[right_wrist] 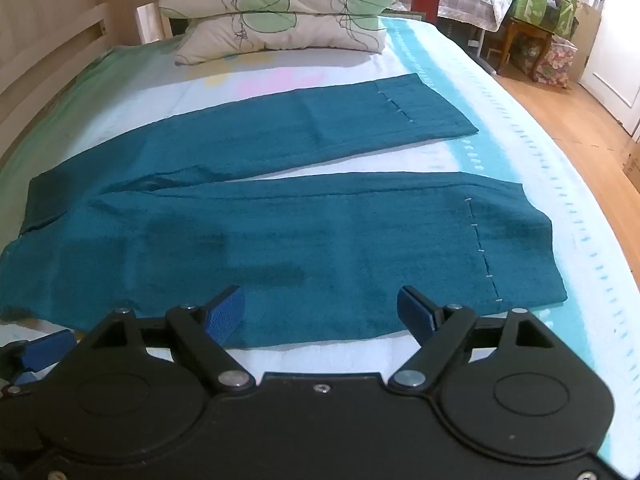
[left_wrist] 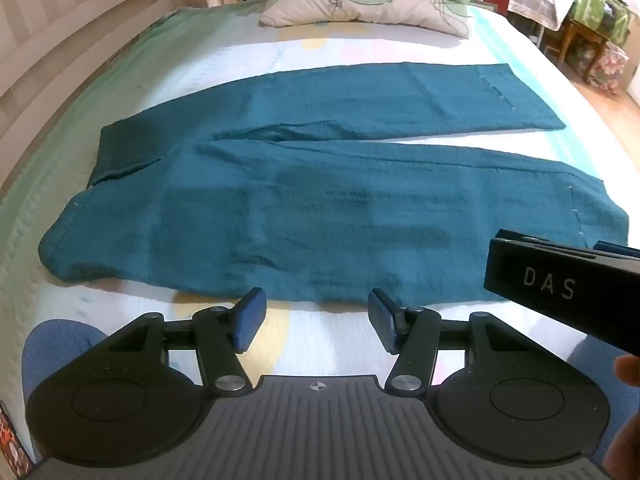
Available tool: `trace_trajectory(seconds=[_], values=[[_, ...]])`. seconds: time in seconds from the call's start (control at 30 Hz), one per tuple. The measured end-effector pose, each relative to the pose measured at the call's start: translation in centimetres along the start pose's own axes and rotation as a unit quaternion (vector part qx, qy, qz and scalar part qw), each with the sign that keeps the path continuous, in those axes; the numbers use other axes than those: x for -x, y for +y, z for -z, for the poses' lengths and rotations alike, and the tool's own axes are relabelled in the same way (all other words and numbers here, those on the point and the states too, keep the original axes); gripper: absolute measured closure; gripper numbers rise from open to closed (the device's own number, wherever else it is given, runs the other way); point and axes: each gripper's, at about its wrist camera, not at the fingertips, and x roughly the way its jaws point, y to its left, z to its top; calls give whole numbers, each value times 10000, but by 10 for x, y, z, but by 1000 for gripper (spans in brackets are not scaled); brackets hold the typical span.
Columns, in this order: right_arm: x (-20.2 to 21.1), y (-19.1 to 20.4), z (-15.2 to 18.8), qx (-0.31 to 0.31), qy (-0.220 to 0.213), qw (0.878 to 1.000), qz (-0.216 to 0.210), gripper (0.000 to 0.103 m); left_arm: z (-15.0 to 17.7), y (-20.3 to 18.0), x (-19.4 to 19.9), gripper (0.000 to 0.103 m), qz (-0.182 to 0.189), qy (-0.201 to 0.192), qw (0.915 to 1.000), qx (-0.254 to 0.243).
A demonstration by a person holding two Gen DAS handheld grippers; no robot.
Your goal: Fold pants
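Teal pants [left_wrist: 320, 208] lie flat on the bed, waistband at the left, both legs spread apart toward the right; they also show in the right wrist view [right_wrist: 320, 248]. My left gripper [left_wrist: 316, 320] is open and empty, just short of the near leg's front edge. My right gripper [right_wrist: 320, 312] is open and empty, its fingertips over the near leg's front edge. The right gripper's body shows at the right of the left wrist view [left_wrist: 560, 292]. The left gripper's blue finger [right_wrist: 44, 348] shows at the left of the right wrist view.
The bed [right_wrist: 520, 152] has a pale patterned sheet. Two leaf-print pillows [right_wrist: 276, 12] are stacked at the head. A wooden bed frame [left_wrist: 60, 40] runs along the left. A wooden floor [right_wrist: 568, 120] and cluttered furniture [right_wrist: 536, 4] lie to the right.
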Motion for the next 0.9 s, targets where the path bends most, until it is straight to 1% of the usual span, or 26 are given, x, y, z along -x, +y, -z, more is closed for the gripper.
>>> trace_trajectory(seconds=[0.17, 0.5, 0.7, 0.9], values=[[-1, 1, 1, 18, 17, 10000, 3, 19, 2, 0, -1, 48, -36, -35, 10000, -8], [-4, 3, 2, 53, 48, 10000, 4, 19, 2, 5, -2, 48, 3, 18, 10000, 8], [-5, 5, 2, 64, 76, 9999, 15, 19, 3, -1, -4, 48, -6, 67, 10000, 29], [-5, 4, 3, 38, 100, 9999, 9, 19, 3, -2, -5, 48, 13, 13, 10000, 29]])
